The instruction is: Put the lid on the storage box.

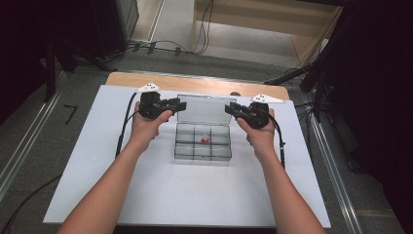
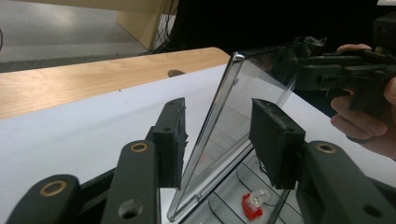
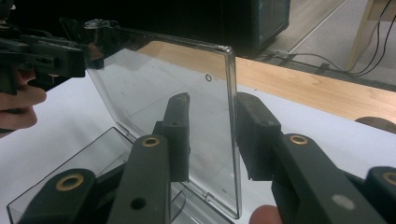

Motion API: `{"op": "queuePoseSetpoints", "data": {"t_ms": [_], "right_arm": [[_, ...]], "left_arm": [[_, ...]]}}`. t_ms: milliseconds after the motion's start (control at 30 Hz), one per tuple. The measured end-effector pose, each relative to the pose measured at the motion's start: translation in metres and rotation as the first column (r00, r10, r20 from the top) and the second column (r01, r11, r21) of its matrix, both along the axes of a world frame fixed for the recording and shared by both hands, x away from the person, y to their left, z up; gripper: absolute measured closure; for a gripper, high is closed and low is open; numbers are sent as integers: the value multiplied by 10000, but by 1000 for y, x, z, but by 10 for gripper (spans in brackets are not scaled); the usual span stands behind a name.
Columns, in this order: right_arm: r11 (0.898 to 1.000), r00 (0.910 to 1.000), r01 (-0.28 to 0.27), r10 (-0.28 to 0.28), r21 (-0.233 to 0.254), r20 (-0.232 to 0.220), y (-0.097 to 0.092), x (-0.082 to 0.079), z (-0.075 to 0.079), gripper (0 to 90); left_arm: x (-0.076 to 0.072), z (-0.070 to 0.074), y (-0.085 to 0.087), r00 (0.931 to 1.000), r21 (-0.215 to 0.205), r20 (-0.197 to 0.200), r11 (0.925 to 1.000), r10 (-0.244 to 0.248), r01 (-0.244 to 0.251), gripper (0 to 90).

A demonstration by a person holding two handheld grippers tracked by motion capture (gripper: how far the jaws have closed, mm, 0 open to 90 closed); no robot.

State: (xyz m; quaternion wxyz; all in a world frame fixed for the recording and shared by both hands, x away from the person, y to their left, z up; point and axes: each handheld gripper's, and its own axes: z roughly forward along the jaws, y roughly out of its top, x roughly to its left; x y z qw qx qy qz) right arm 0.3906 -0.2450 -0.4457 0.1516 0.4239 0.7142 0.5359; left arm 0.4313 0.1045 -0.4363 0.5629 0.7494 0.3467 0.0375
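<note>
- Clear plastic compartment box (image 1: 203,145) sits mid-table on the white sheet (image 1: 97,185), base flat, divided into small cells.
- Its clear lid (image 1: 204,108) stands open, tilted up and back from the base's far edge; lid also seen edge-on in left gripper view (image 2: 219,140) and broadside in right gripper view (image 3: 168,88).
- Small red-and-white piece (image 1: 205,140) lies in a middle cell of the base; also visible in left gripper view (image 2: 252,204), below the lid.
- Left gripper (image 1: 179,106) at the lid's left edge: jaws spread, lid edge between them, visible gap on both sides in left gripper view, not pinching.
- Right gripper (image 1: 230,110) at the lid's right edge: lid edge sits between the jaws; the pad (image 3: 180,135) on the left of that view lies behind the clear panel, other jaw just beside the edge. Cannot tell if the pads actually press the plastic.
- Both hands come in from the near side, one each side of the box, level with the lid.
- White sheet covers a wooden table (image 1: 195,84), bare wood strip showing along the far edge.
</note>
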Motion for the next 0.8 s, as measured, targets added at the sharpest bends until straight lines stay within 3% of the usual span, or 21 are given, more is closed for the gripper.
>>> {"op": "queuePoseSetpoints", "data": {"t_ms": [200,500,600,667,733,800], "right_arm": [[10000,10000,-55,55,55,48,-1,-7,-1,642],[9999,9998,-148,147,34,101,-2,-15,-2,617],[9999,9999,-89,90,106,-73,-2,-18,-3,538],[9998,9999,5,-7,-222,-103,-3,-20,-5,468],[9983,9998,144,-135,-568,161,-4,-25,-6,419],[9987,9997,173,-165,-478,161,-7,-29,-7,411]], "left_arm": [[-5,3,-3,9999,130,113,9999,-72,71,625],[-15,1,0,9993,179,255,9995,-269,265,624],[-18,0,1,9990,188,310,9993,-335,329,619],[-19,0,1,9988,172,325,9992,-371,366,616],[-20,-1,1,9988,132,317,9993,-367,363,612],[-22,-1,2,9987,150,359,9992,-371,366,610]]}}
